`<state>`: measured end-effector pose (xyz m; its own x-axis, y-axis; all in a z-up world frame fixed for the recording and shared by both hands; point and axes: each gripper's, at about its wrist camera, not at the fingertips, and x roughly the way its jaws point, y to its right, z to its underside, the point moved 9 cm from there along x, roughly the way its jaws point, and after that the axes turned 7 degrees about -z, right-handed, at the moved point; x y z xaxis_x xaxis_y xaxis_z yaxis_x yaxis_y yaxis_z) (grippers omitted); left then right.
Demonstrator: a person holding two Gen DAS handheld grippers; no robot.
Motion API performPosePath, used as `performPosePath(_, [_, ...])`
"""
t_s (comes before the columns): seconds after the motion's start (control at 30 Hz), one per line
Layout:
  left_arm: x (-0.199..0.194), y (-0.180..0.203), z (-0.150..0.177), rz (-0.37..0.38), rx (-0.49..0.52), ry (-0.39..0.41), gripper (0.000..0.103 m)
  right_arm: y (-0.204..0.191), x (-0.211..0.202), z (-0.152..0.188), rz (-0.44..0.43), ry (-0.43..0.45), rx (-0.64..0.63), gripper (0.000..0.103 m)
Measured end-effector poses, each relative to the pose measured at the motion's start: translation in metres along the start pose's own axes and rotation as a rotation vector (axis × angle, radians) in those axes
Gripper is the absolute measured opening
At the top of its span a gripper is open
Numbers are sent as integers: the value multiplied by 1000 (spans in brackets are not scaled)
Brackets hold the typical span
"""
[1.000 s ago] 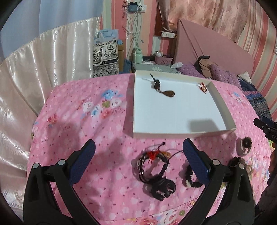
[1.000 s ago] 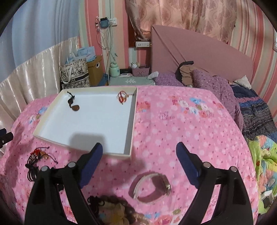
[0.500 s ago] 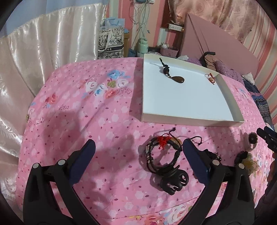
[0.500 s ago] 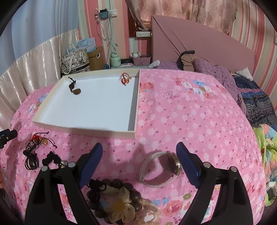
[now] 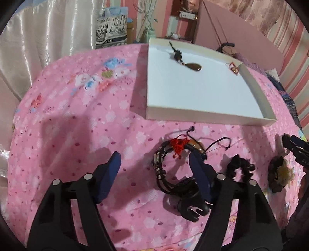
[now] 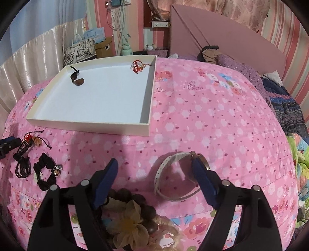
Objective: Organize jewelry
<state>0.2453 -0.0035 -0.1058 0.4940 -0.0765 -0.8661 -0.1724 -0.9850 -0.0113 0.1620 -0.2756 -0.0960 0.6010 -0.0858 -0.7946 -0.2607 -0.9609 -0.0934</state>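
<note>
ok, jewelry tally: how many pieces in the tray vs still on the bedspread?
In the white tray: 2 (brown pendant, red charm)
On the bedspread: 4 (cord bracelets, black scrunchie, watch, bead-and-flower bracelet)
Total: 6

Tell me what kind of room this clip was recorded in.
Most likely a bedroom in a home: the jewelry and white tray lie on a pink floral bedspread, with a padded headboard and curtains behind.

both grippers drop closer, jaws closing: left gripper (image 5: 154, 164) over the black cord bracelets (image 5: 164, 170), right gripper (image 6: 154, 171) around the watch (image 6: 179, 173).
</note>
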Motion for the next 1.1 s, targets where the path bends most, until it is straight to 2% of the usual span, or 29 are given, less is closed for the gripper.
performPosePath(0.1, [5, 3, 0, -4, 15, 5, 67, 3, 4, 2, 0, -8, 7, 80])
performPosePath(0.23, [5, 10, -4, -13, 37, 34, 66, 4, 11, 5, -9, -33, 10, 68])
performPosePath(0.33, [8, 16, -5, -10, 53, 32, 58, 3, 16, 8, -10, -48, 7, 59])
performPosePath(0.5, [18, 26, -10, 5, 70, 15, 36, 2, 25, 13, -21, -77, 9, 50])
performPosePath(0.73, [23, 33, -15, 25, 76, 25, 29, 4, 34, 16, -30, -93, 21, 39])
performPosePath(0.83, [24, 35, -17, 34, 71, 28, 21, 4, 33, 16, -28, -91, 20, 33])
performPosePath(0.97, [22, 39, -21, 72, 58, 35, 4, 8, 33, 16, -24, -85, 31, 25])
performPosePath(1.1, [22, 39, -20, 72, 56, 36, 3, 9, 33, 16, -23, -83, 30, 22])
